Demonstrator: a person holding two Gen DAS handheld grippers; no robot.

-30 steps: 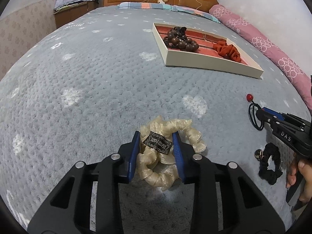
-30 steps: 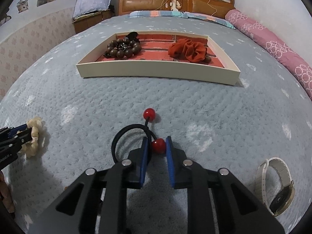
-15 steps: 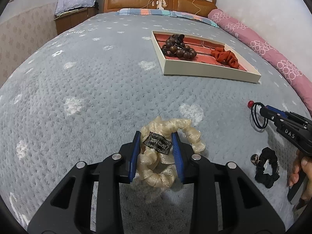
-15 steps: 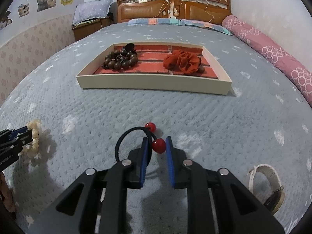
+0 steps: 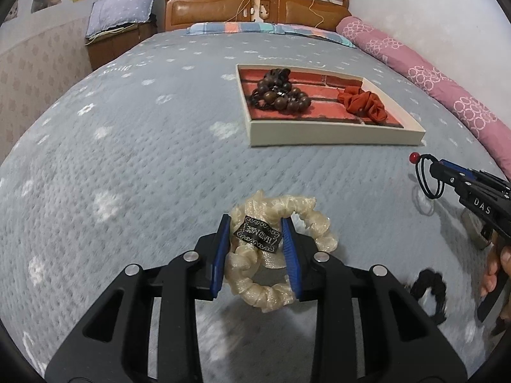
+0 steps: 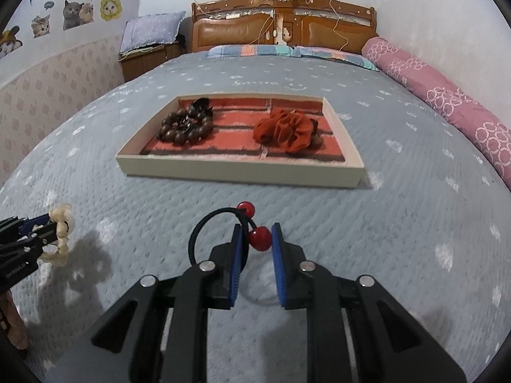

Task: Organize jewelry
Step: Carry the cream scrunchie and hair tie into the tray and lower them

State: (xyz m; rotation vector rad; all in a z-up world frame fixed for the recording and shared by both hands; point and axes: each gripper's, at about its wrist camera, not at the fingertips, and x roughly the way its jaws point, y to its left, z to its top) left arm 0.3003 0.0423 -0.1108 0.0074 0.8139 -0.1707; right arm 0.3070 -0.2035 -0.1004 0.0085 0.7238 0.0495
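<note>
My left gripper (image 5: pixel 255 221) is shut on a cream scrunchie (image 5: pixel 306 220) with a black label, which hangs just above the grey bedspread. My right gripper (image 6: pixel 256 227) is shut on a black hair tie (image 6: pixel 198 233), pinching one of its two red beads (image 6: pixel 259 239). The loop dangles to the left of the fingers. Ahead lies a cream tray (image 6: pixel 239 172) with a red brick-pattern floor. It holds a brown bead bracelet (image 6: pixel 185 127) on the left and a red scrunchie (image 6: pixel 284 131) on the right. Each gripper shows at the edge of the other's view.
A black scrunchie (image 5: pixel 429 287) lies on the bedspread near the hand holding the right gripper. A pink bolster (image 6: pixel 447 102) runs along the right edge of the bed. The wooden headboard (image 6: pixel 284 22) and pillows are at the far end.
Both grippers have lifted off the bedspread with their pieces and moved toward the tray. The scrunchie and the hair tie now hang free, with shadows beneath them.
</note>
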